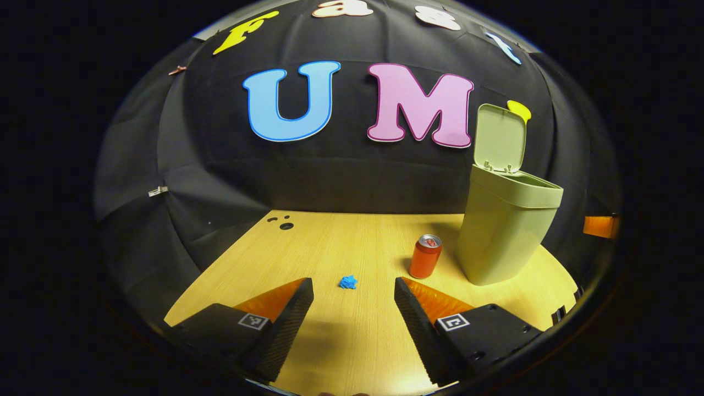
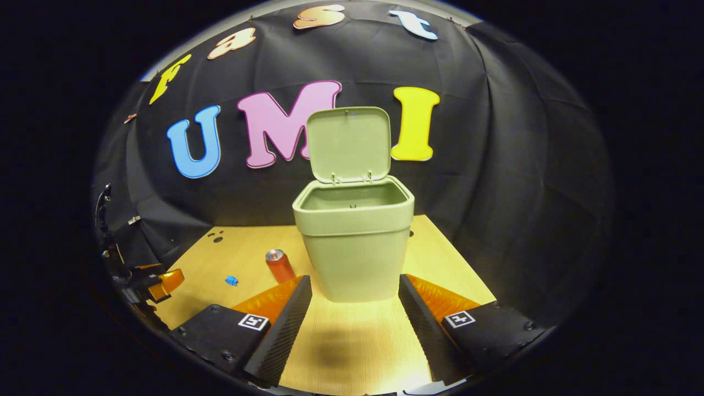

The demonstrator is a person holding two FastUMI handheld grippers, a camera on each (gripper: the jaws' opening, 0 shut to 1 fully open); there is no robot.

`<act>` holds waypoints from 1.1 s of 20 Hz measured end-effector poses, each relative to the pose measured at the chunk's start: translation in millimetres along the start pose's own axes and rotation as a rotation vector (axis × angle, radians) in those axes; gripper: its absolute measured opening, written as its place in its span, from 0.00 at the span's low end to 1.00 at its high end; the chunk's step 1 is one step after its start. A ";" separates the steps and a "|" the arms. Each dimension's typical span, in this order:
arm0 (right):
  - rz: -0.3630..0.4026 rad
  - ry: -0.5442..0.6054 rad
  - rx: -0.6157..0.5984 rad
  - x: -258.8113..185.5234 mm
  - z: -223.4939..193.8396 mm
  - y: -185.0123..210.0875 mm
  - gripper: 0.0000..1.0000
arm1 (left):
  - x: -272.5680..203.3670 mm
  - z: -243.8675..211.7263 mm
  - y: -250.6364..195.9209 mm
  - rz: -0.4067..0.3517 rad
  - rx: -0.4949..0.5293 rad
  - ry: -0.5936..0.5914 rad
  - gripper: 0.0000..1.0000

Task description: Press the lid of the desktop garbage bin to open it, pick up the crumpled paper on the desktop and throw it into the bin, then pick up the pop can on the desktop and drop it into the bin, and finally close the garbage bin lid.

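A pale green bin (image 2: 355,242) stands on the wooden desk straight ahead of my right gripper (image 2: 355,286), its lid (image 2: 348,144) swung upright and the inside showing hollow. In the left gripper view the bin (image 1: 506,231) is at the right with its lid (image 1: 499,137) up. A small blue crumpled paper (image 1: 347,282) lies just beyond my left gripper (image 1: 353,289), between the fingertips' line. An orange pop can (image 1: 425,256) stands upright left of the bin. The right gripper view also has the can (image 2: 280,265) and the paper (image 2: 231,280). Both grippers are open and hold nothing.
The wooden desk (image 1: 341,242) has cable holes (image 1: 286,224) near its far left corner. Black cloth walls close in the back and sides. The other gripper (image 2: 157,283) shows at the left edge of the right gripper view.
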State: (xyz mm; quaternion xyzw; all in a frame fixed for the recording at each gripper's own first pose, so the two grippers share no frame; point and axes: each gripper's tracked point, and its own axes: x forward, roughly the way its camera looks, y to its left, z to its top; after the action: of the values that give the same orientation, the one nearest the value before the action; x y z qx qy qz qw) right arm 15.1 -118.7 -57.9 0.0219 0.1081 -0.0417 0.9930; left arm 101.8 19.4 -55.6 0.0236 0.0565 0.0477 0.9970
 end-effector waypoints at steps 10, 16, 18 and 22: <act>-0.080 0.110 0.056 -5.4 -36.3 -29.6 0.99 | 94.7 -38.2 -2.6 -0.012 -0.026 0.104 0.96; -0.107 0.153 0.040 -4.4 -46.7 -41.5 0.99 | 157.5 -59.6 5.9 0.014 0.000 0.141 0.95; -0.110 0.170 0.039 -4.4 -50.3 -43.4 0.99 | 177.0 -70.9 5.6 0.017 -0.009 0.168 0.95; -0.121 0.191 0.036 -1.5 -55.4 -48.4 0.99 | 202.1 -100.6 4.5 0.034 -0.007 0.252 0.95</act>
State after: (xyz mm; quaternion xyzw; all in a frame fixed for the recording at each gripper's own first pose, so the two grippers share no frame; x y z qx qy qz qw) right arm -2.5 -163.9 -113.3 0.0372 0.2026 -0.1012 0.9733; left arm 289.7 47.8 -177.5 0.0147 0.1809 0.0672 0.9811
